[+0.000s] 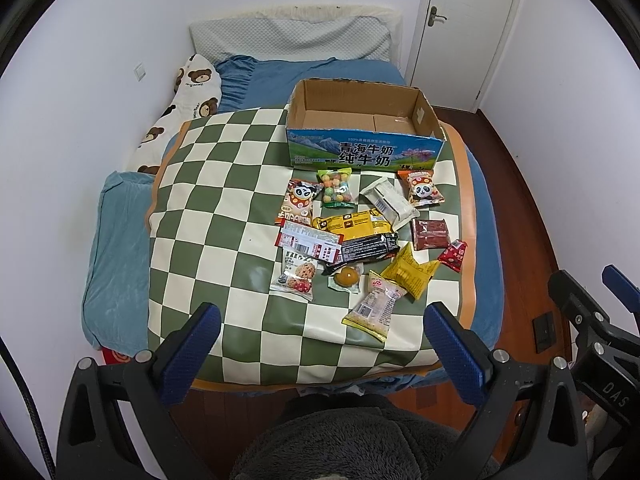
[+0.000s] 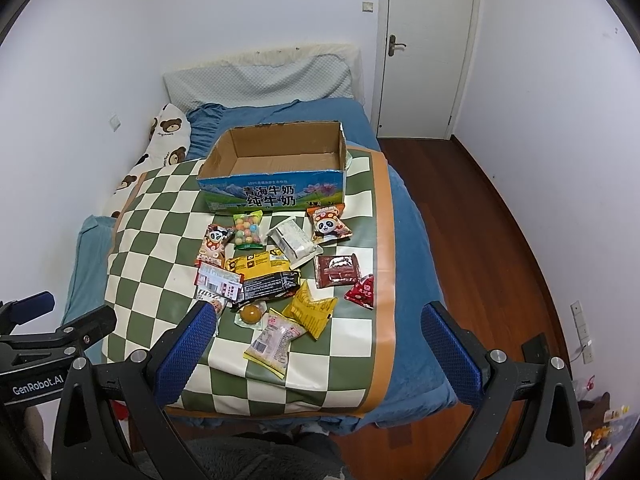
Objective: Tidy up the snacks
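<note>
Both grippers are held wide apart and empty above the near edge of the bed: the left gripper (image 1: pixel 320 344) and the right gripper (image 2: pixel 320 344) are parted with nothing between the pads. Nothing has been picked yet, and the box (image 1: pixel 362 120) is seen to be empty. The snacks are scattered on the checked mat (image 1: pixel 208 208) just in front of the box, several overlapping.

The step in hand is judged to be a first pick. It is best begun with a loose packet at the near edge, such as the pale packet (image 2: pixel 274 340) or the yellow packet (image 2: pixel 310 310), so that the overlapped pile is not disturbed. A crimped end should be pinched rather than the puffed middle, since thin glossy film is likely to slip or crush.
</note>
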Demonstrator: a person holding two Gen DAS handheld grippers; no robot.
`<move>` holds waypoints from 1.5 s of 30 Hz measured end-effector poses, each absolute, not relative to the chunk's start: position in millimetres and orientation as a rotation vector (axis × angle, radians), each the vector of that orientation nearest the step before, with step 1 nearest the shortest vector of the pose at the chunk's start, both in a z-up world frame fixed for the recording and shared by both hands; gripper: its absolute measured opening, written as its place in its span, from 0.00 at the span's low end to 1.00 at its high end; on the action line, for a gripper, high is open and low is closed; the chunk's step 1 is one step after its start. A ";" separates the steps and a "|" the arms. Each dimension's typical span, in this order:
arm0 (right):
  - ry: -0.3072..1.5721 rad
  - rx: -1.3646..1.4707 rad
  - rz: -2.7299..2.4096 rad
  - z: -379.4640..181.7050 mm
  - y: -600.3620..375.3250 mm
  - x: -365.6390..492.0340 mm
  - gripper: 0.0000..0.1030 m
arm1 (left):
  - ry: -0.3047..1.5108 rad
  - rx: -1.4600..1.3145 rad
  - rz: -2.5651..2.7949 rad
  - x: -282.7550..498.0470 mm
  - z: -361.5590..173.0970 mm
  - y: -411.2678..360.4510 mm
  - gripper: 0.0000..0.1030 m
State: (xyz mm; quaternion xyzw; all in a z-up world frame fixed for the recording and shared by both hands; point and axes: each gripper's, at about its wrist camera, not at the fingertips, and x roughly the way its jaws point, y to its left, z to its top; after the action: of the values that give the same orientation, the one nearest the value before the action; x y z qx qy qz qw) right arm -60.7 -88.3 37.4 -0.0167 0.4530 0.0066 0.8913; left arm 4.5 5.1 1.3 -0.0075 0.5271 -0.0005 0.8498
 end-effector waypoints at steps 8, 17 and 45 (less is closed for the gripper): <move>0.939 -0.032 0.014 36.5 -88.7 -61.5 1.00 | 1.110 -0.014 -0.002 4.8 1.5 5.3 1.00; 0.938 -0.030 0.016 36.4 -89.3 -61.3 1.00 | 1.108 -0.018 -0.001 4.5 1.7 5.6 1.00; 0.964 0.030 0.026 19.6 -88.2 -44.1 1.00 | 1.097 0.010 0.058 30.4 -9.1 12.8 1.00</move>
State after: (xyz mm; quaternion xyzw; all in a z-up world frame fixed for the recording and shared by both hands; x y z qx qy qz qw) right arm -44.1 -88.2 19.6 0.0142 0.4636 0.0123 0.8858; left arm 30.4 12.8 -9.1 0.0050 0.5215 0.0276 0.8528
